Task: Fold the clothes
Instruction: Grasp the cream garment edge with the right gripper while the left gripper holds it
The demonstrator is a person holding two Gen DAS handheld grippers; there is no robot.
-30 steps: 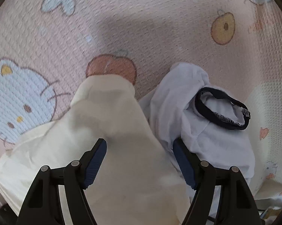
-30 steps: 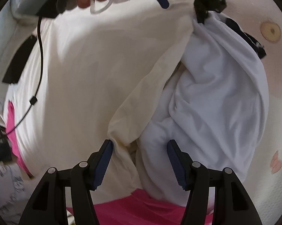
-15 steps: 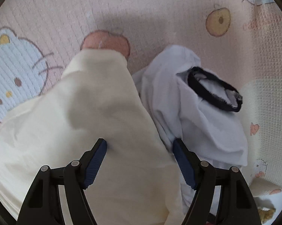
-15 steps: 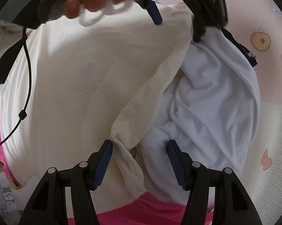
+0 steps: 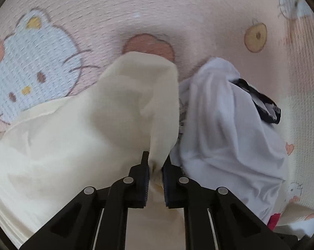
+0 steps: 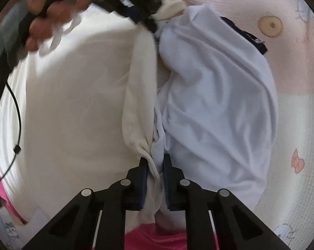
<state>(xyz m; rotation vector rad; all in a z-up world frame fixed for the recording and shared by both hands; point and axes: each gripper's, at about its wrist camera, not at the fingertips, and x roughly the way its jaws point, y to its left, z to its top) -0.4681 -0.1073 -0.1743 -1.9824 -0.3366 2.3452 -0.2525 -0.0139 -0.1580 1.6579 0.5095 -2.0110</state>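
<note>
A cream garment (image 5: 77, 137) lies spread on a pink cartoon-print mat (image 5: 177, 16). My left gripper (image 5: 155, 167) points down at it, jaws closing, and pinches a raised fold of its right edge. In the right wrist view the same cream garment (image 6: 73, 104) fills the left half. My right gripper (image 6: 154, 169) is closing its jaws on a bunched fold of the cream edge lower down. A white garment with a dark collar (image 5: 230, 129) lies crumpled right beside it, also seen in the right wrist view as the white garment (image 6: 215, 95).
A person's hand (image 6: 46, 23) holds the left gripper's handle at the top of the right wrist view, with a black cable (image 6: 17, 112) hanging from it. Pink cloth (image 6: 157, 237) lies under the garments at the bottom edge. The mat extends to the right (image 6: 298, 125).
Both grippers went from wide open over the cloth to closed on folds of the cream garment's edge. The left one shifted along the garment, and the pinched edge now stands up in a ridge.
</note>
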